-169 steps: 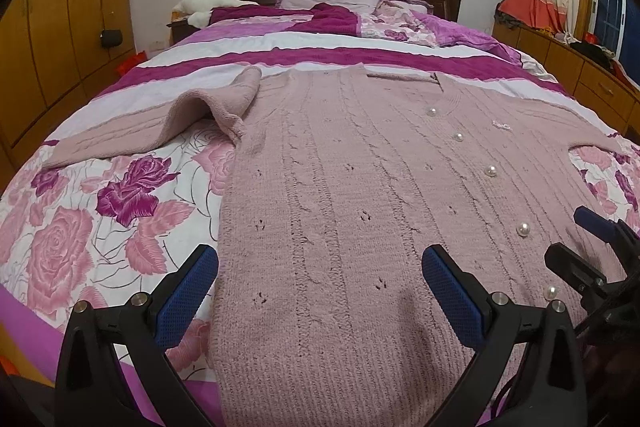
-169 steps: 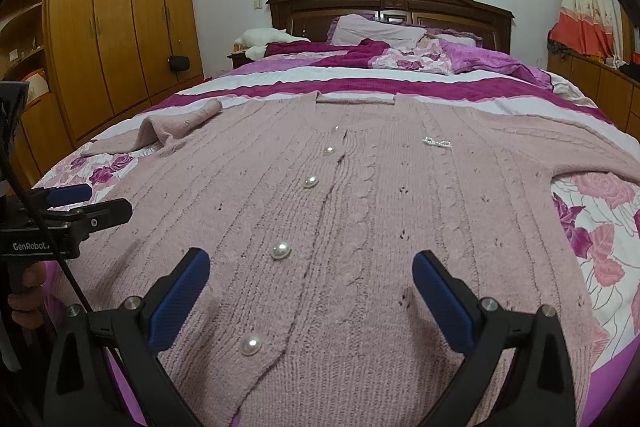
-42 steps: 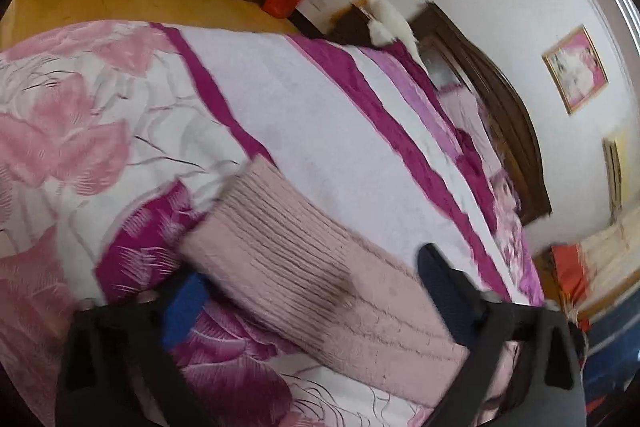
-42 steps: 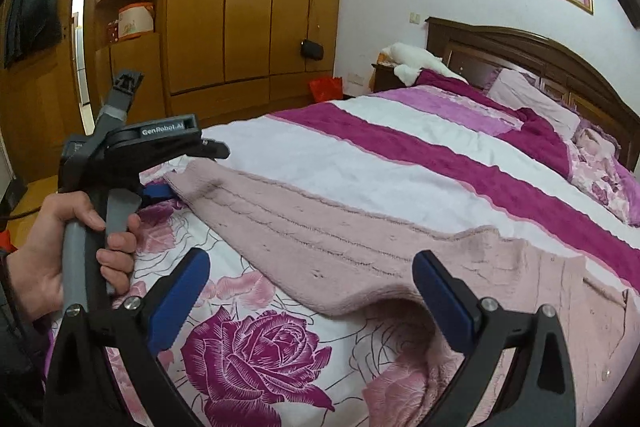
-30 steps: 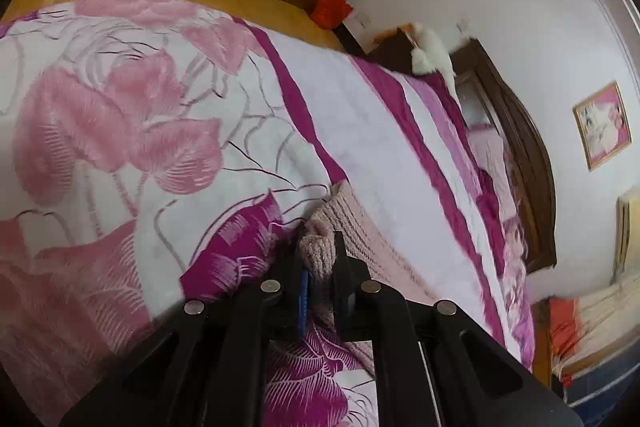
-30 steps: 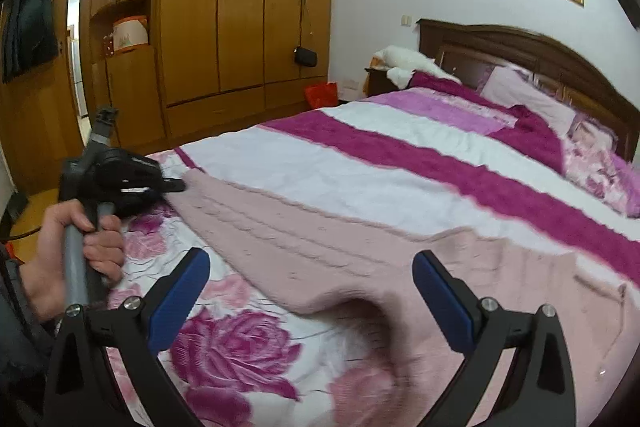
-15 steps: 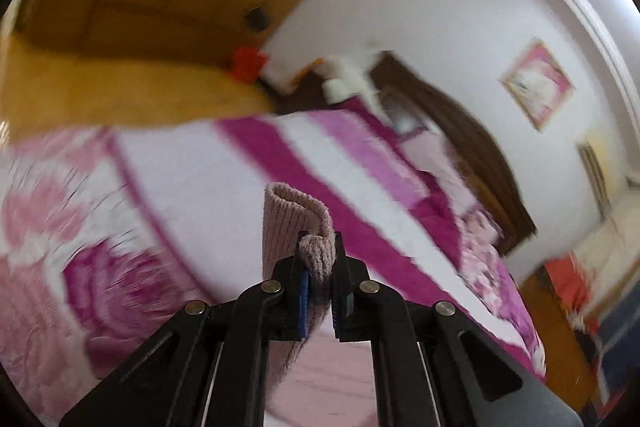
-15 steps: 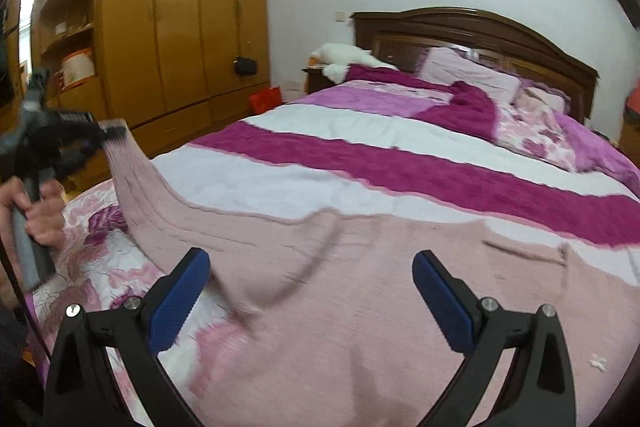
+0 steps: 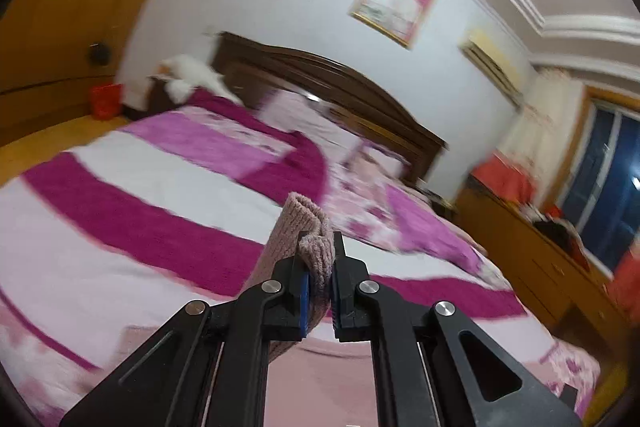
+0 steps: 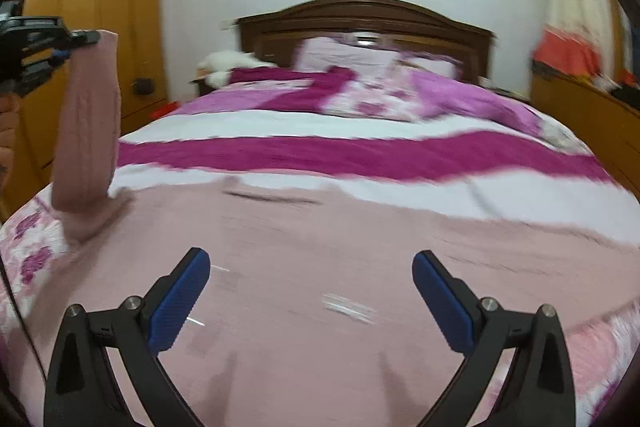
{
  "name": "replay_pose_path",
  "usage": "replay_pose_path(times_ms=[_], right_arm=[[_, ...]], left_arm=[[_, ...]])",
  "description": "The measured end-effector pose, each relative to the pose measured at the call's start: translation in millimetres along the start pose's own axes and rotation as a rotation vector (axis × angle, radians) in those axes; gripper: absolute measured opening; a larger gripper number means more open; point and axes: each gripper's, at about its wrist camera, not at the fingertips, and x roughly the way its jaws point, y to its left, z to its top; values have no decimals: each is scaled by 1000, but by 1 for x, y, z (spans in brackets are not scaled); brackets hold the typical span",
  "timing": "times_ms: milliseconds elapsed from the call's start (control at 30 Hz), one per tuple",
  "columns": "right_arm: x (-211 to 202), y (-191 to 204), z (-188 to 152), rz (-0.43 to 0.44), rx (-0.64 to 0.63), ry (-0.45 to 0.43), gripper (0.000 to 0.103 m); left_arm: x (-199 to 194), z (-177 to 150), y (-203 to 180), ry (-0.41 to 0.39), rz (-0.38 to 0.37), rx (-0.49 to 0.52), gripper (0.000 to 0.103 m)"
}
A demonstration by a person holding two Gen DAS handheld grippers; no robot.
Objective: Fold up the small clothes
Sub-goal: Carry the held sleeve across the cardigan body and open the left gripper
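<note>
- Two dark wooden headboard (image 10: 364,15) panels and a heap of pink and magenta pillows (image 10: 376,67) stand at the bed's far edge.
- Left gripper (image 9: 318,279) pinches the ribbed cuff of the pink knitted cardigan's sleeve (image 10: 90,123), lifted above the bed's left edge.
- Right gripper (image 10: 311,301), fingers spread wide, hovers over the pink knitted cardigan (image 10: 320,267), flat on the striped bedspread (image 10: 360,151).

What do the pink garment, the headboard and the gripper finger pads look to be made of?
Pink cardigan: knitted yarn, likely wool or acrylic; ribbing shows on the sleeve cuff pinched in the left gripper. Headboard: dark wood with a slight sheen, possibly veneer. Right gripper pads: blue, finely textured, probably rubber, on matte black plastic-looking fingers.
</note>
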Motion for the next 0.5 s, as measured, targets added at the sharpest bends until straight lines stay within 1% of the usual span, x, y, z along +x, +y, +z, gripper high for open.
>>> replay_pose_path(times_ms=[67, 133, 167, 233, 267, 300, 333, 400, 467, 500], right_arm=[[-8, -37, -6, -43, 66, 2, 103], [-14, -67, -8, -63, 134, -5, 103], [-17, -81, -9, -69, 171, -18, 103], [-20, -98, -14, -83, 218, -16, 103], [-22, -106, -15, -86, 231, -10, 103], [-23, -113, -17, -90, 235, -7, 103], [-23, -118, -18, -95, 233, -7, 103], [-21, -123, -18, -113, 215, -1, 103], [-21, -130, -21, -126, 202, 9, 103], [-20, -130, -22, -125, 202, 16, 103]], left_arm=[[15, -15, -39, 26, -32, 40, 0], [35, -40, -81, 68, -44, 116, 0], [40, -53, -96, 85, -43, 148, 0], [56, -83, -118, 126, -36, 197, 0], [65, -94, -126, 150, -35, 197, 0], [75, -106, -135, 187, -40, 177, 0], [81, -115, -138, 207, -46, 159, 0], [88, -132, -142, 232, -50, 146, 0], [94, -148, -152, 248, -37, 167, 0], [96, -153, -151, 255, -33, 176, 0]])
